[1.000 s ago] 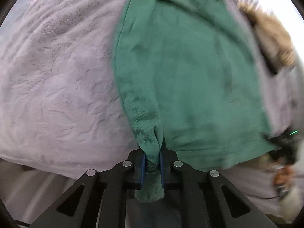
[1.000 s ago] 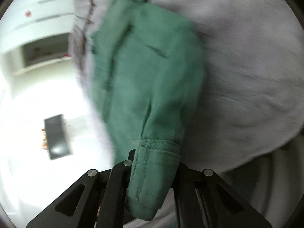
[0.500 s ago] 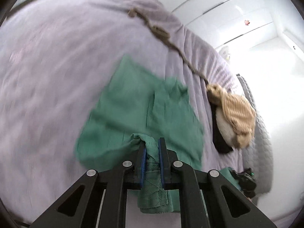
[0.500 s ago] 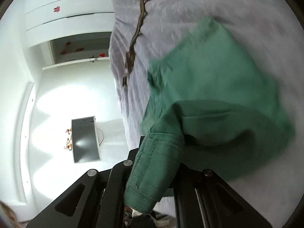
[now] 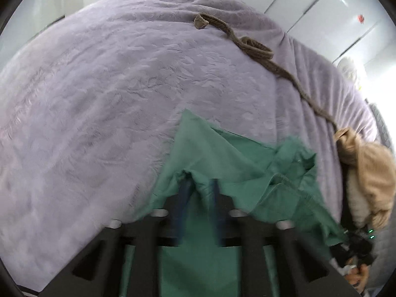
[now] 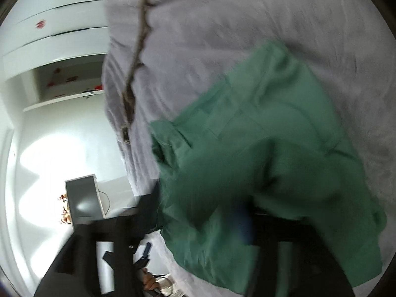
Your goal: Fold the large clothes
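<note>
Bedspread (image 5: pixel 104 104) in lilac fills most of both views, green garment (image 5: pixel 247 163) bunched near its edge beside a tan clothes pile (image 5: pixel 368 170), brown belt (image 5: pixel 257 49) farther up, left gripper (image 5: pixel 200 185) and right gripper (image 6: pixel 222 212) both opening, cloth draped loose between their jaws.

Through your right wrist camera, the green garment (image 6: pixel 259 148) lies bunched on the lilac bedspread (image 6: pixel 247 19), its near folds draped over your right gripper (image 6: pixel 222 220). The jaws are opening; one blue pad shows through blur, with cloth over and between them, not pinched. A brown braided cord (image 6: pixel 138 49) runs along the bed's edge. Beyond, a grey screen (image 6: pixel 84 200) stands on the white floor.
</note>
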Demonstrator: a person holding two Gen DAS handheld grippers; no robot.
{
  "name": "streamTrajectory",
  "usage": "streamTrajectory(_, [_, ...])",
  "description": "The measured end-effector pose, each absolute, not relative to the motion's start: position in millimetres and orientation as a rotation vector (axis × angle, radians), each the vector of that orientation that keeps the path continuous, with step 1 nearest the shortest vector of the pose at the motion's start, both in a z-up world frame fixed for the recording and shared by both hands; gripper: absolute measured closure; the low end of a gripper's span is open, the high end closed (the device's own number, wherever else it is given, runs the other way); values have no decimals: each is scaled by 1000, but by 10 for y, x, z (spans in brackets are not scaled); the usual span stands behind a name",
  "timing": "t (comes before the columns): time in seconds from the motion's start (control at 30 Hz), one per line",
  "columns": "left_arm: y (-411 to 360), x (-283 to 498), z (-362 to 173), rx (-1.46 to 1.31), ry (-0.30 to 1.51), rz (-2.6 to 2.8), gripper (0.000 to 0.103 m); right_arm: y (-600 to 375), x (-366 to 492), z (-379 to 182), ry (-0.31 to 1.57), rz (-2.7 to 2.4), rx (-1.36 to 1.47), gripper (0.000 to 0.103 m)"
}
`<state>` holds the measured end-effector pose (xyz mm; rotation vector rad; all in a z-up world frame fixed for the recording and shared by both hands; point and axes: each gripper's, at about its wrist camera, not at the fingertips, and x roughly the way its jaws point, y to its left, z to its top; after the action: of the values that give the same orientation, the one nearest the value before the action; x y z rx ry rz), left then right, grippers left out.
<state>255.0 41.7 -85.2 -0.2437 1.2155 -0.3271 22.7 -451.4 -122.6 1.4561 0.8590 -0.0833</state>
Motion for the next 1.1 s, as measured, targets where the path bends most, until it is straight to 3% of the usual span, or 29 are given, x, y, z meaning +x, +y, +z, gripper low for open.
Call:
streamTrajectory(0.03, [429, 2552, -811, -230, 1201, -319, 22, -4529, 210, -1098, 843, -96, 1395, 22])
streamTrajectory(0.07, [450, 2540, -738, -218, 1160, -326, 20, -4552, 237, -1021, 848, -120, 1339, 22])
streamTrajectory(0.2, [377, 2566, -631, -67, 1128, -402, 20, -4621, 264, -783, 958, -289, 992, 22])
streamTrajectory(0.43, [-58, 2695, -957, 189, 1136, -457, 20, -4537, 541, -1173, 1168, -372, 628, 24])
streamTrajectory(0.5, [-191, 2804, -1106, 204, 1158, -467, 20, -4540, 579, -1304, 1201, -392, 623, 41])
streamTrajectory(0.53, [-257, 2863, -1194, 209, 1174, -471, 20, -4535, 602, -1355, 1217, -392, 632, 70])
streamTrajectory(0.57, [-319, 2912, -1281, 214, 1188, -467, 20, -4521, 618, -1382, 1233, -383, 643, 94])
streamTrajectory(0.6, [-363, 2943, -1339, 217, 1196, -463, 27, -4482, 621, -1343, 1234, -388, 623, 96])
streamTrajectory(0.63, [-401, 2959, -1380, 215, 1198, -467, 61, -4412, 615, -1210, 1207, -405, 557, 98])
streamTrajectory(0.73, [-400, 2945, -1319, 197, 1176, -439, 86, -4311, 580, -791, 1098, -366, 464, 99])
streamTrajectory(0.83, [-247, 2901, -1035, 129, 1117, -462, 86, -4373, 662, -642, 1054, -345, 420, 99])
streamTrajectory(0.93, [-177, 2959, -889, 102, 1083, -480, 86, -4523, 830, -972, 1106, -369, 446, 99])
streamTrajectory(1.1, [-320, 3133, -1294, 138, 1143, -387, 80, -4510, 876, -1561, 1180, -389, 492, 96])
